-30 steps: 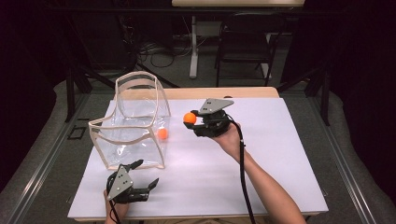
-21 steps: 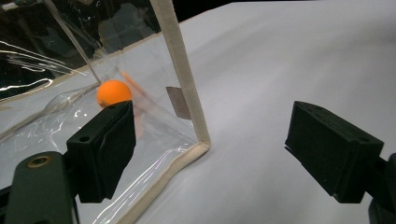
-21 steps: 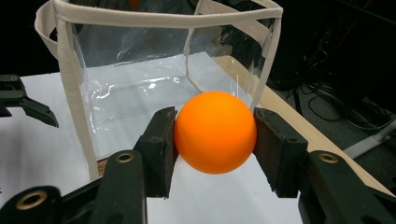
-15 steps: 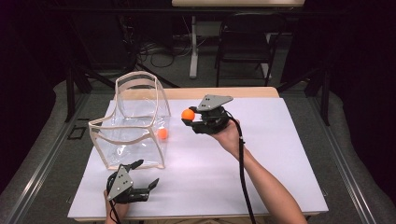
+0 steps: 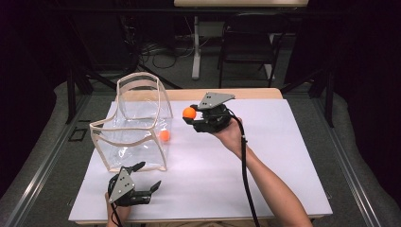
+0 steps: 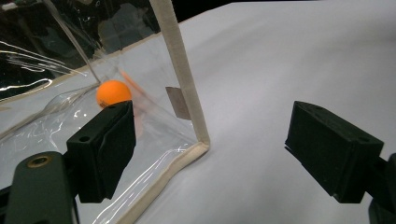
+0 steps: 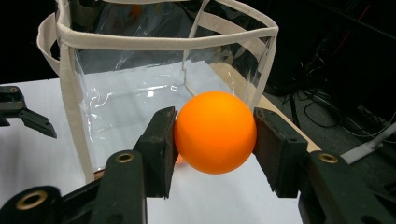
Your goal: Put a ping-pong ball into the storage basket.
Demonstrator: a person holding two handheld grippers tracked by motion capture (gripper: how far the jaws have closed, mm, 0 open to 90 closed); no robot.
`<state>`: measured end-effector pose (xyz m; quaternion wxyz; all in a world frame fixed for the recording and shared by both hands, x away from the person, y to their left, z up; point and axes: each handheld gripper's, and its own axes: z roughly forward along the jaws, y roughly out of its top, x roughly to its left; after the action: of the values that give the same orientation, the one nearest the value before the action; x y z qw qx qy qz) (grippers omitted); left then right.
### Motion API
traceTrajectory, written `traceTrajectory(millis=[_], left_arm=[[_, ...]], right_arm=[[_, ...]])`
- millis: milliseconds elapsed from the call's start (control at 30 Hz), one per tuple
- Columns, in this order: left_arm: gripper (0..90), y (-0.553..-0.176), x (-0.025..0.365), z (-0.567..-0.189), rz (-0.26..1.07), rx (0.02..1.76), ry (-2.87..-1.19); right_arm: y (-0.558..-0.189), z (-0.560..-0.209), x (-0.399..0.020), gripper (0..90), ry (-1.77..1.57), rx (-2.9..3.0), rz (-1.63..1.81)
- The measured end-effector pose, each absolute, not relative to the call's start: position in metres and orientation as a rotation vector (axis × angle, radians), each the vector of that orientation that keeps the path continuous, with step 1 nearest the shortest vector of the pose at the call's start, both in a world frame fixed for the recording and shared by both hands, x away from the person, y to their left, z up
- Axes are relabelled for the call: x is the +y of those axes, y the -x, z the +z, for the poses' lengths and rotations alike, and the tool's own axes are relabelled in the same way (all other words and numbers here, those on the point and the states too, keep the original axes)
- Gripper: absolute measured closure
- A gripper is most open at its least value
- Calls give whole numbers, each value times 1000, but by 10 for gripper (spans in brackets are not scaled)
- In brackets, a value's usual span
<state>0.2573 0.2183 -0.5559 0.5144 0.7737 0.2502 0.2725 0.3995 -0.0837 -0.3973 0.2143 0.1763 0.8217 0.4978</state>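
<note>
Right hand-held gripper [image 5: 193, 116] clamped on an orange ball [image 5: 189, 112], pads pressing both sides of it [image 7: 215, 132], held above the desk [image 5: 283, 156] near its far middle, just right of the clear bag [image 5: 135, 125]. Jaws point toward the bag, probably lining the ball up with the open top so it can go in with the other one. Second orange ball [image 5: 164, 135] sits low at the bag's right side; from the left gripper view [image 6: 113, 93] it looks to be inside, seen through the clear wall, resting on the bottom.

Bag stands upright at the desk's left side, tan-trimmed rim [image 7: 154, 42] open upward, handle loop raised behind it. Stiff trim seems to keep the mouth open, so no need to hold it.

Left hand-held gripper [image 5: 147, 176] rests at the near-left edge of the desk, jaws wide apart, nothing between them, just off the bag's near corner [image 6: 201, 142]. Likely parked there ready to steady the bag if it tips
</note>
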Motion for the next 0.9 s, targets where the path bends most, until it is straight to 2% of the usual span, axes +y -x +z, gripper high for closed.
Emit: traceTrajectory(millis=[900], left_arm=[[158,-257,218,-556,654,602,-1859]], right_arm=[[-404,-383,-80,508,-466,2254,1376]])
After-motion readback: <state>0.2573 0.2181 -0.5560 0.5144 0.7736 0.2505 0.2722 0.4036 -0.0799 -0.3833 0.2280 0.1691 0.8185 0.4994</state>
